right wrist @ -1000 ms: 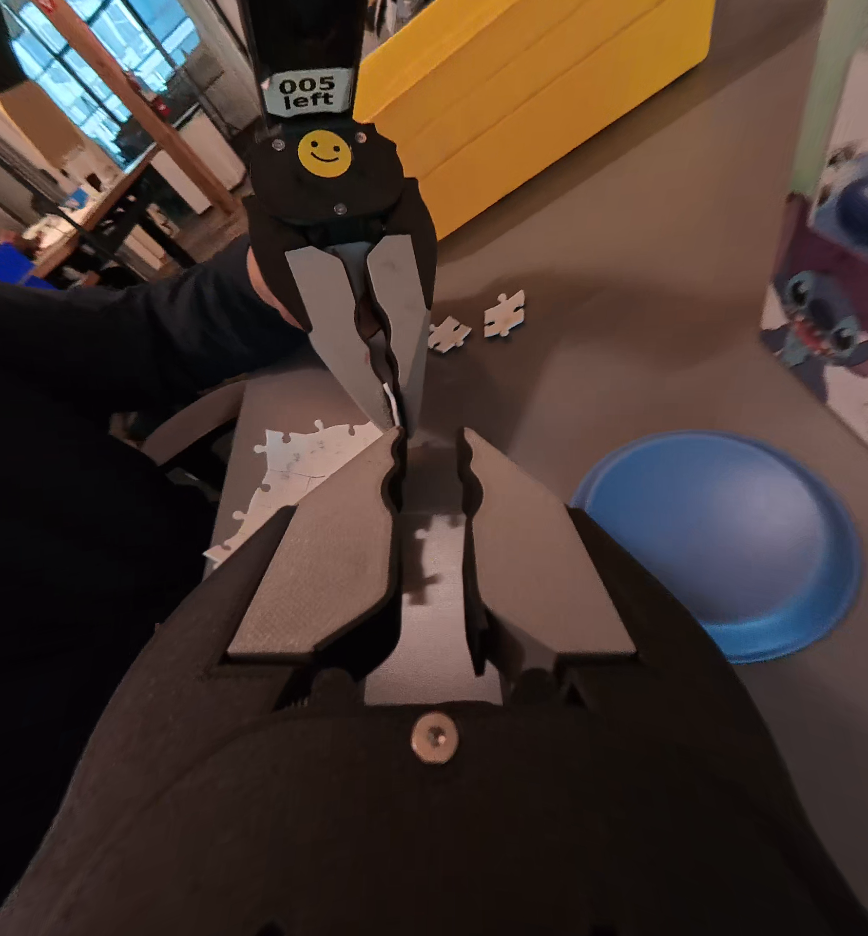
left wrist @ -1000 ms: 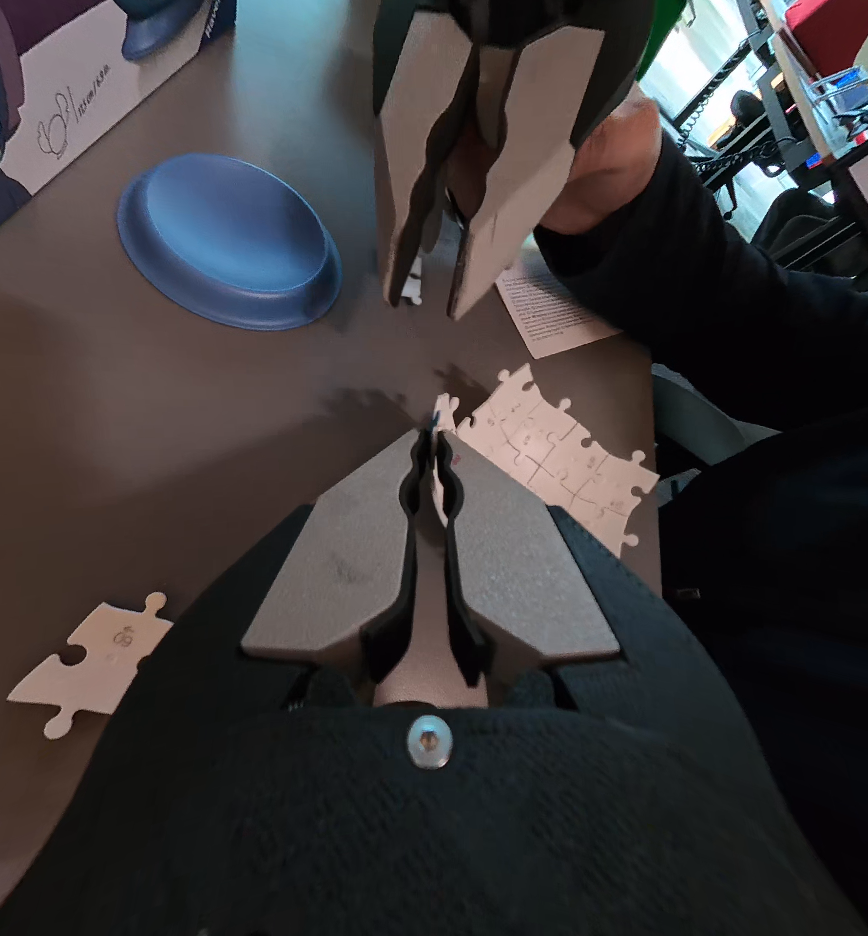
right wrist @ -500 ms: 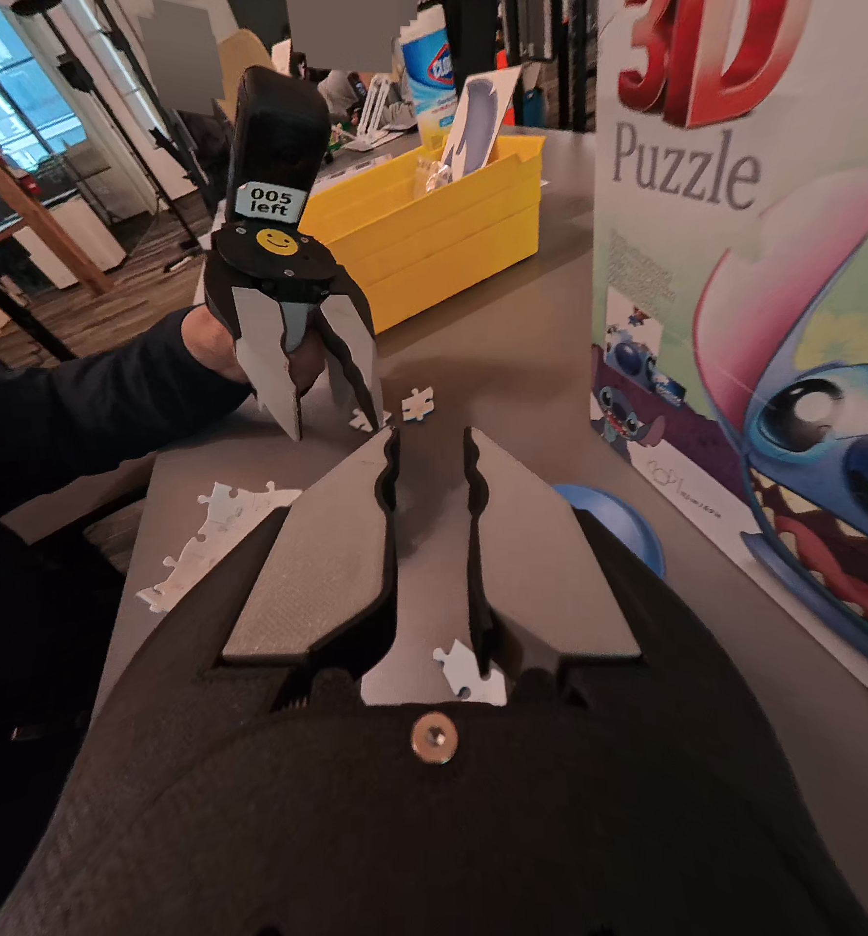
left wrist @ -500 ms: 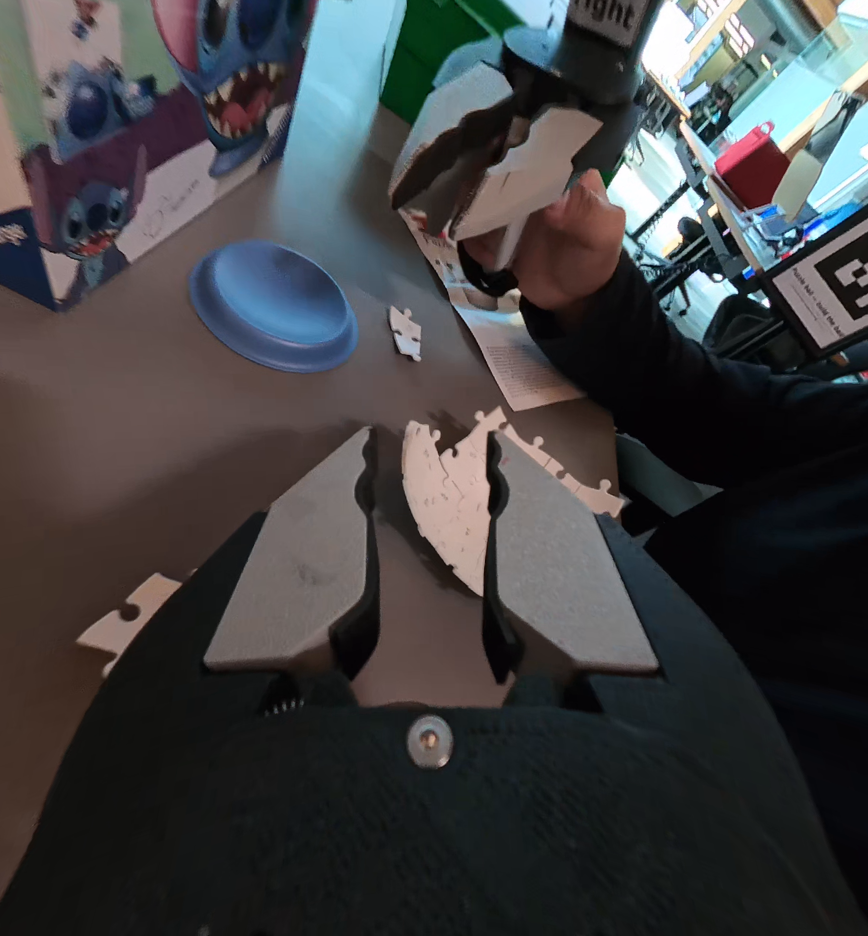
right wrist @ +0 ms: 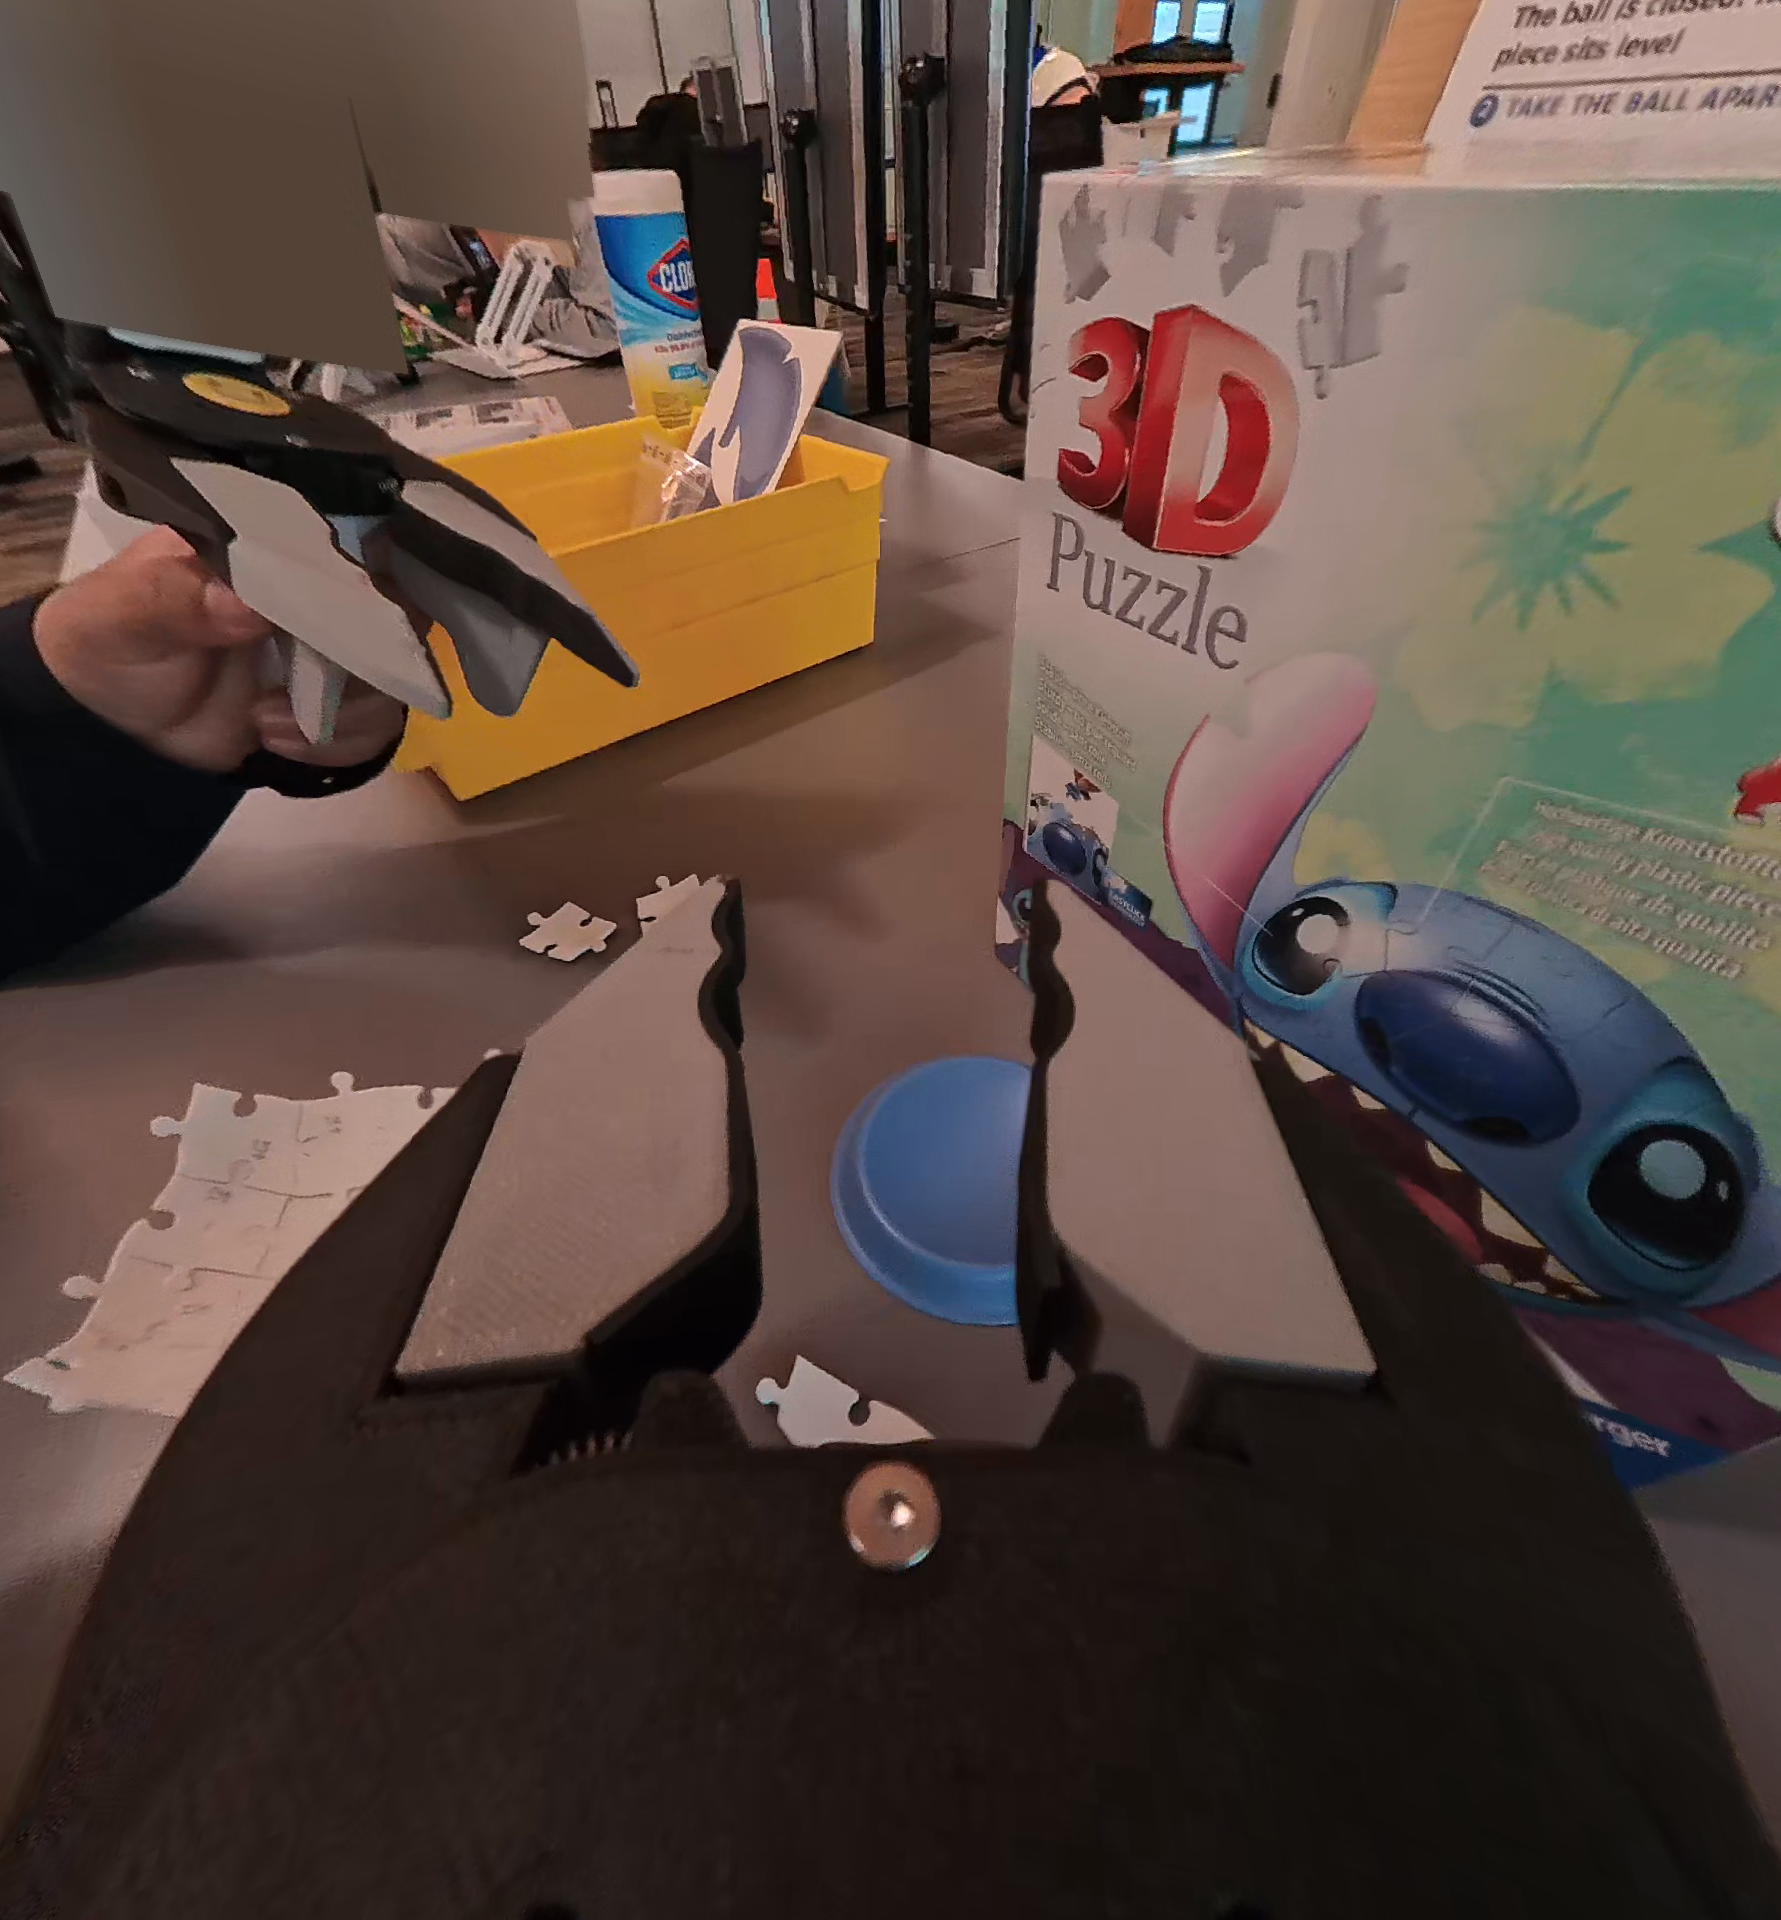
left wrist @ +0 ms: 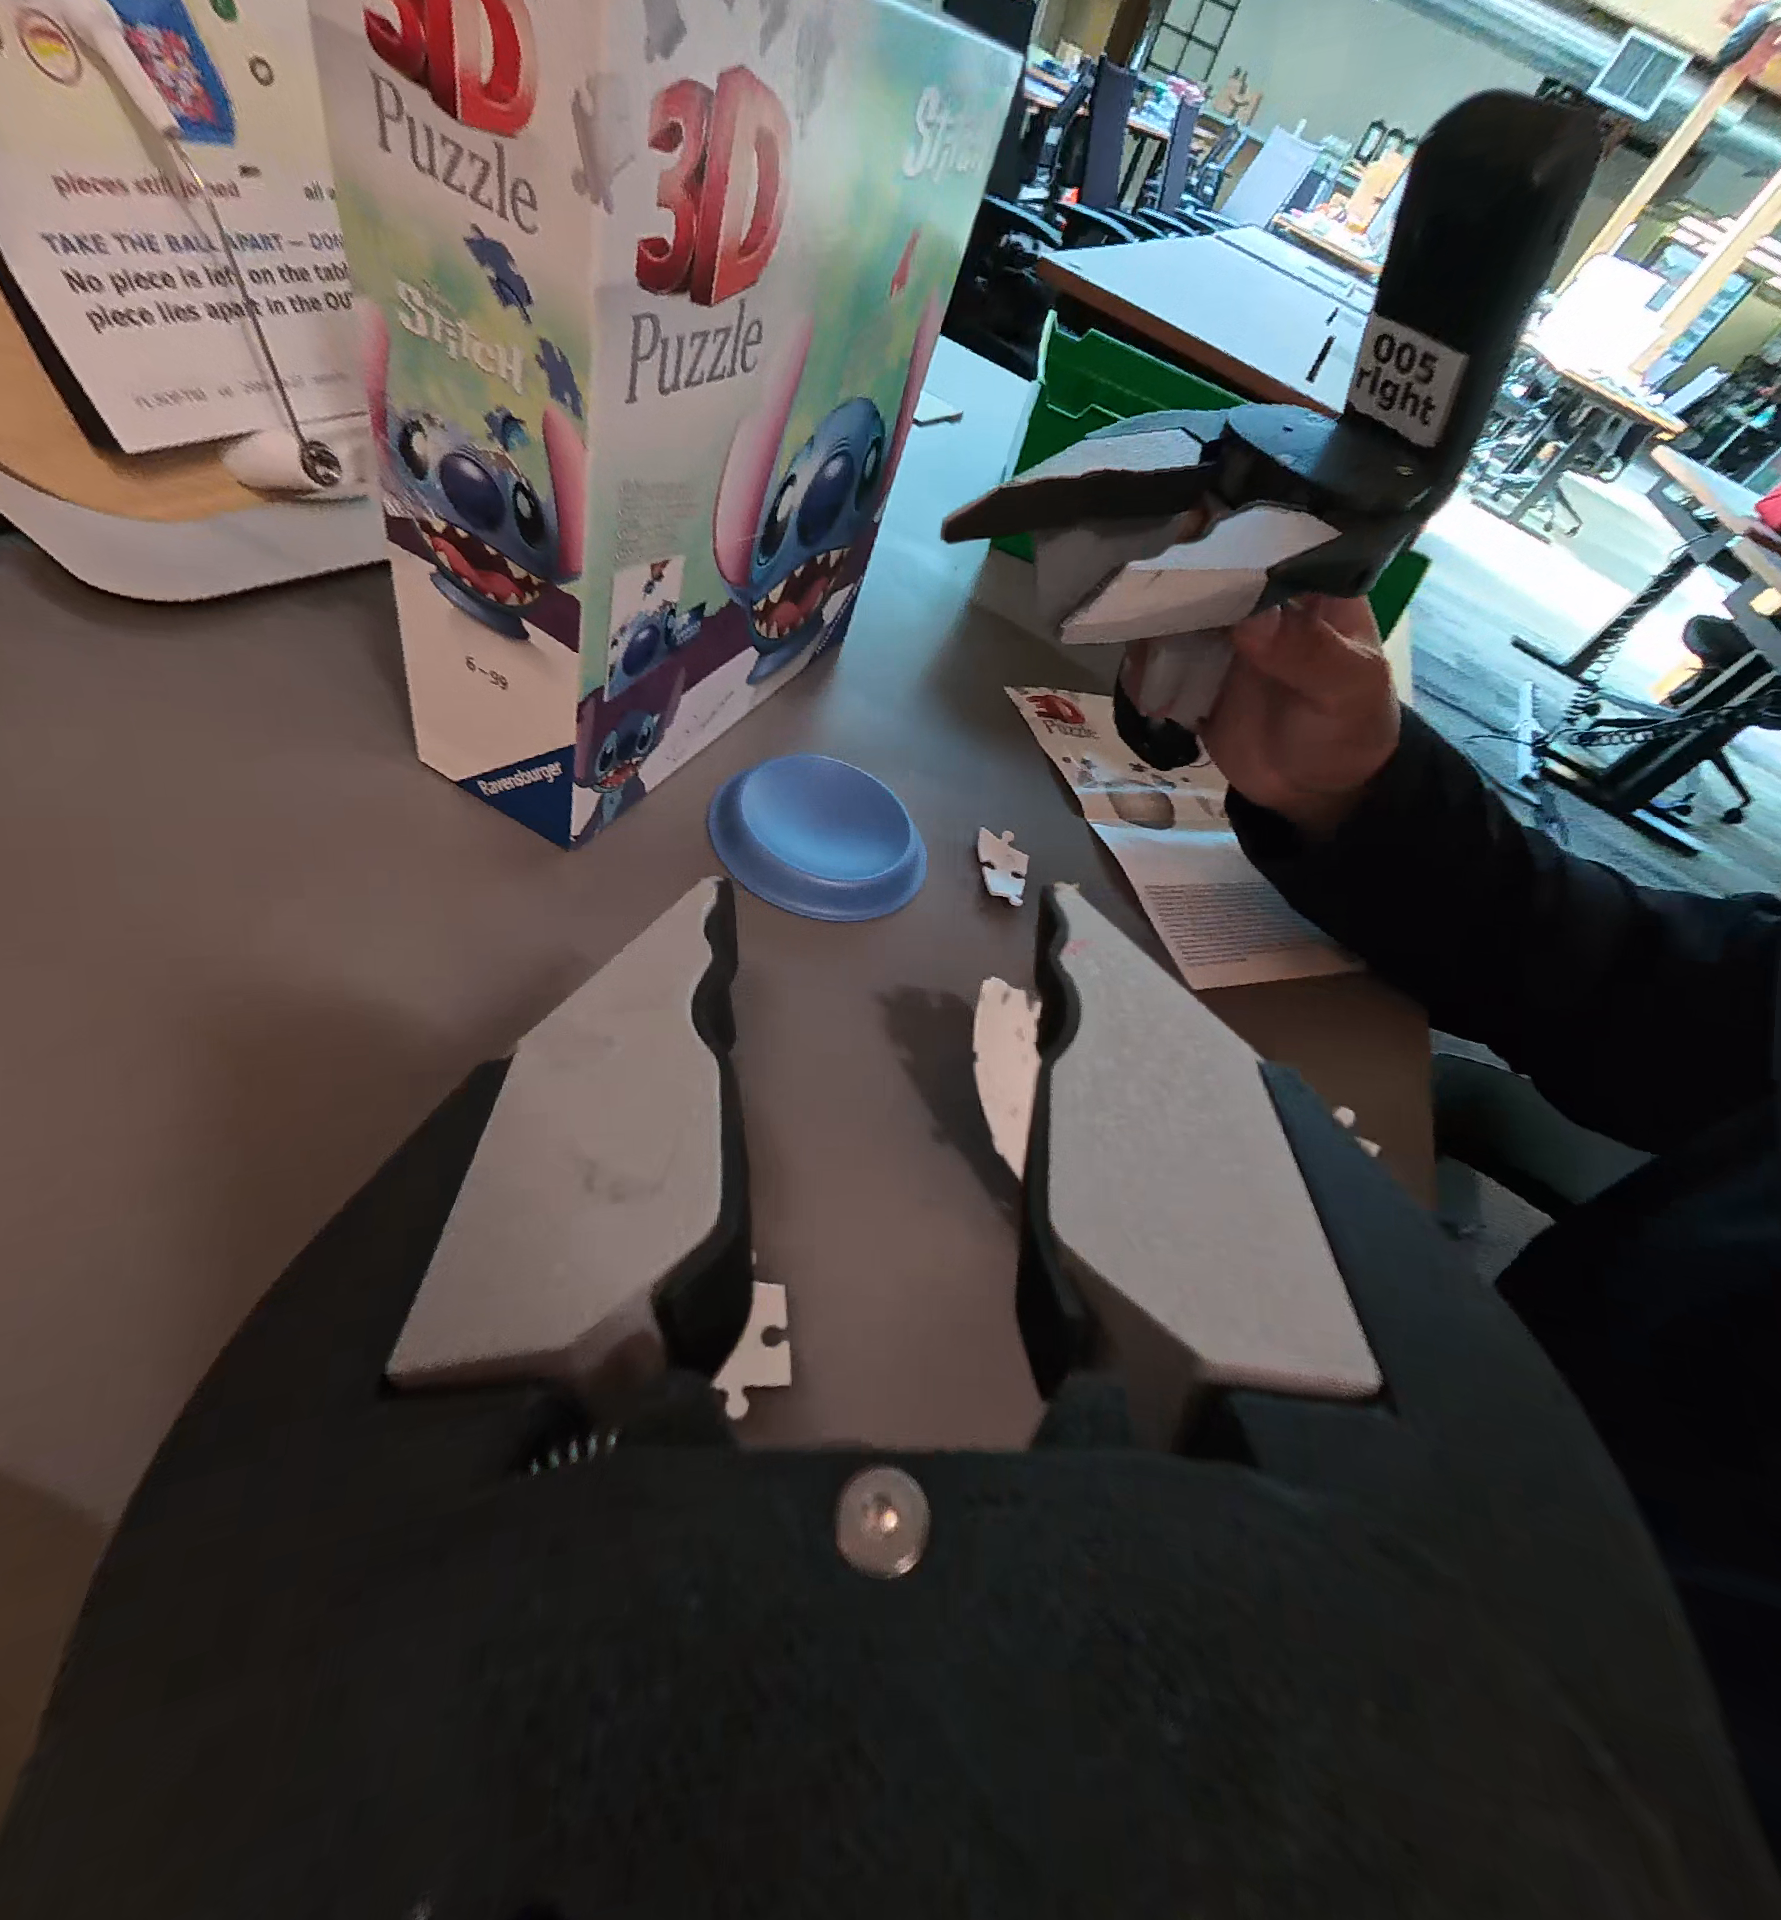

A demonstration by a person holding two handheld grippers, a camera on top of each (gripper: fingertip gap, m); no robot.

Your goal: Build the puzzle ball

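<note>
Two grippers, left gripper (left wrist: 881, 935) and right gripper (right wrist: 886, 935), hover with jaws wide apart and empty above the bench (left wrist: 242, 987); we should next pinch a loose piece (left wrist: 1002, 864) just beside the blue stand (left wrist: 815, 836) by its edge, near the joined sheet (right wrist: 211, 1236).

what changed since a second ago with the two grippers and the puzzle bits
The left gripper opened its jaws, releasing the white joined puzzle section, and lifted away. The right gripper also rose and opened wider. The round blue plastic stand and loose pieces stayed put.
</note>
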